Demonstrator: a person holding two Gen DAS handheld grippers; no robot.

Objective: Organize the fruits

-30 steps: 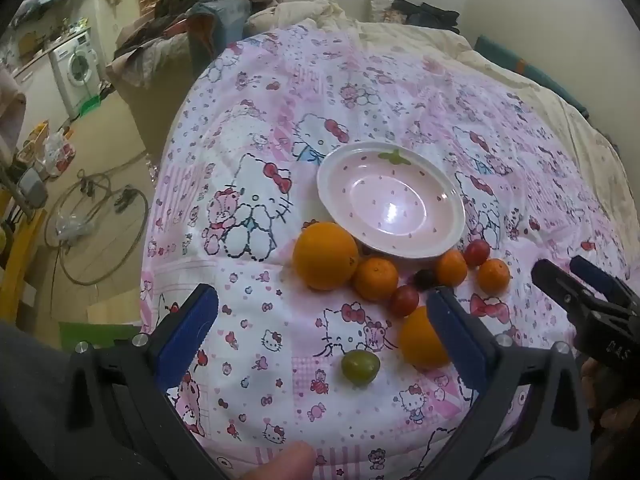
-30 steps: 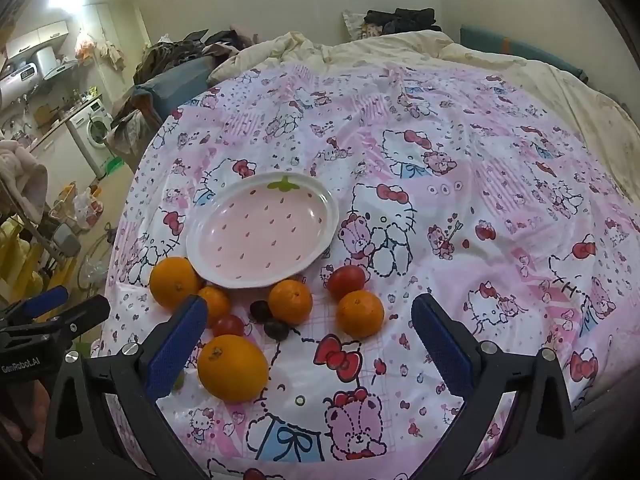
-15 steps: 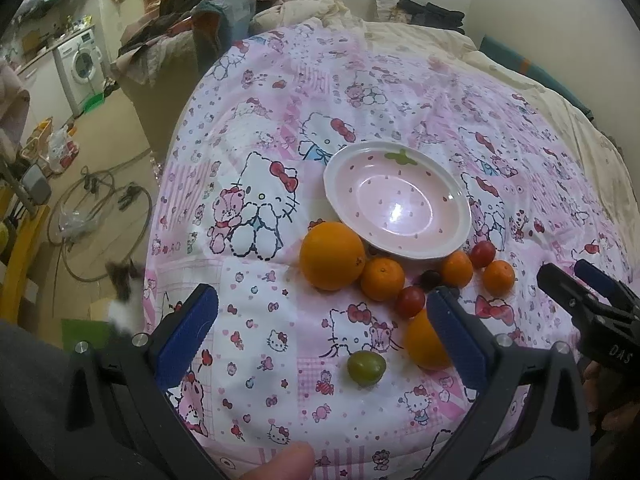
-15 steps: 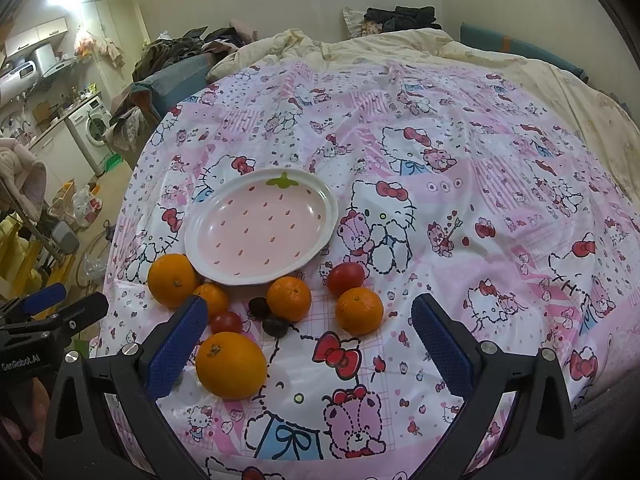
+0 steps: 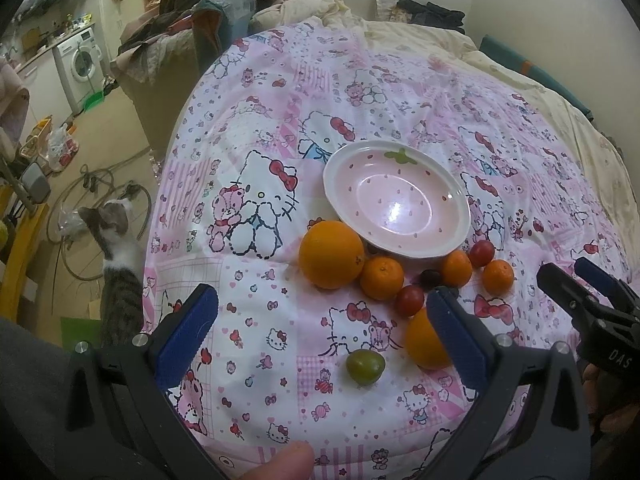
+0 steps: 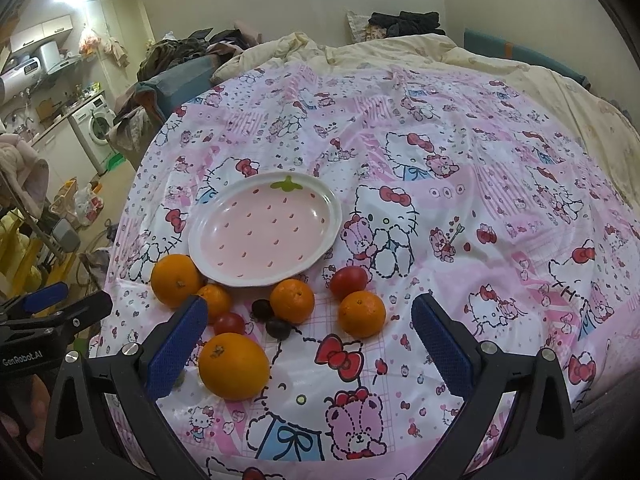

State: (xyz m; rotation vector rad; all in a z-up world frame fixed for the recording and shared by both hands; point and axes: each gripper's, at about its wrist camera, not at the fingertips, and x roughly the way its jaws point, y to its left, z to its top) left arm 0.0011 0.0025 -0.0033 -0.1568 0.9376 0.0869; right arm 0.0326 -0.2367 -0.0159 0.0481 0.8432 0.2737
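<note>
A pink strawberry plate (image 5: 456, 196) (image 6: 200, 256) lies empty on the pink cartoon bedcover. In front of it lie two big oranges (image 5: 331, 254) (image 6: 233, 365), three small oranges (image 5: 382, 278) (image 6: 361, 313), two red fruits (image 5: 409, 300) (image 6: 348, 281), two dark plums (image 6: 278, 328) and a green fruit (image 5: 365, 366). My left gripper (image 5: 324, 340) is open and empty above the near edge, left of the fruits. My right gripper (image 6: 308, 344) is open and empty above the fruits; it also shows in the left wrist view (image 5: 576, 280).
A grey and white cat (image 5: 116, 264) stands on the floor left of the bed. A washing machine (image 5: 82, 64), piled clothes (image 5: 208, 4) and cables on the floor lie further left. A cream duvet (image 6: 500, 64) covers the far side of the bed.
Both grippers have drifted slightly forward over the fruits, still open. The cat has come into view beside the bed at left. No fruit has moved.
</note>
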